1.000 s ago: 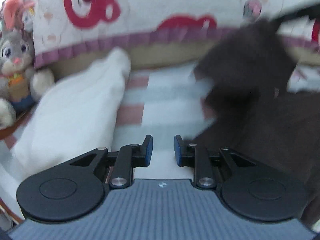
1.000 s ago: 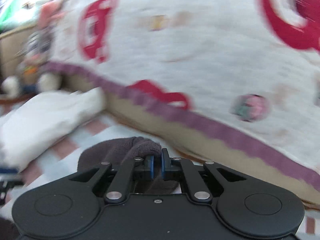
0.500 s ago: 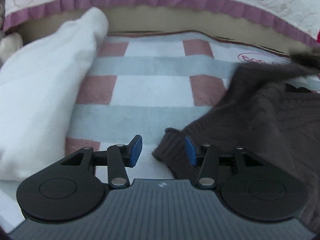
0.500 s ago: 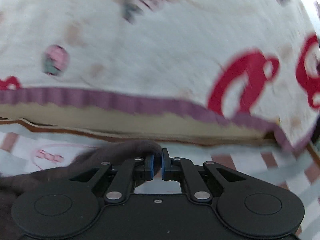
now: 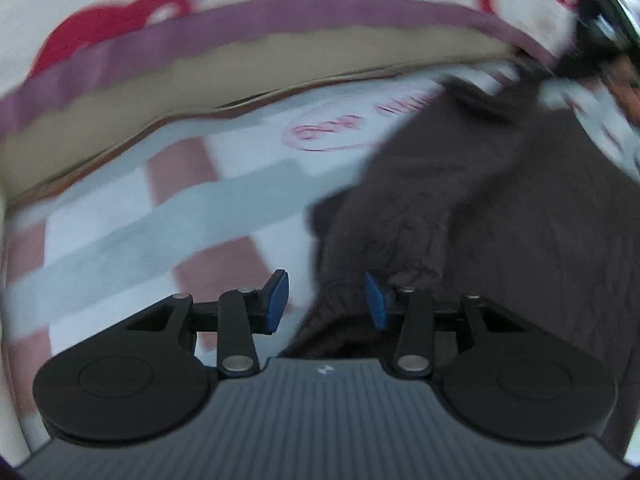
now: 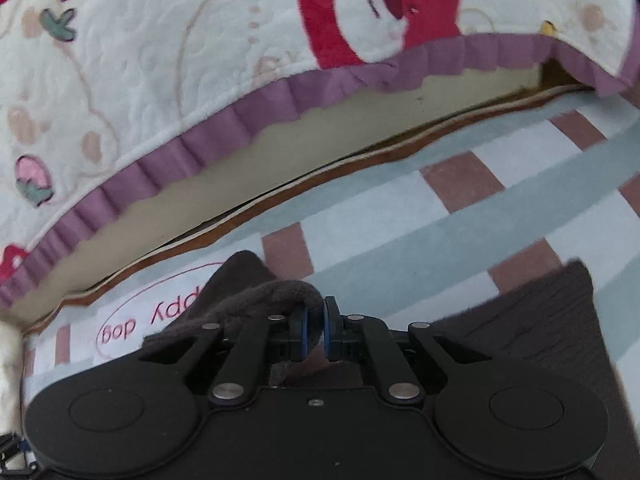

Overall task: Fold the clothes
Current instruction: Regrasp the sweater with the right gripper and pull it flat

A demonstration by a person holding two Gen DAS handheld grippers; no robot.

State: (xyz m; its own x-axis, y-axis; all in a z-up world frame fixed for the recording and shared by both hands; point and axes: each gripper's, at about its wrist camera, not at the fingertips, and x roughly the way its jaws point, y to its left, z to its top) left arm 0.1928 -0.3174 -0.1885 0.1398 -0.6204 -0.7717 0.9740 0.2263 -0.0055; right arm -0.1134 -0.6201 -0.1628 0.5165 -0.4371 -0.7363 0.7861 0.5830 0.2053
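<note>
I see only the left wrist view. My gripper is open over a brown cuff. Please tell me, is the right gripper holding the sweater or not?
Observer: Yes. In the right wrist view the right gripper is shut on a fold of the brown sweater.
Operator: What is printed in the red oval on the checked blanket? For me it is blurred.
Observer: There the checked blanket shows the words "happy dog", partly covered by the sweater.
Operator: And what is beyond the right gripper?
Observer: The quilt with a purple ruffle, showing a red bear face.
</note>
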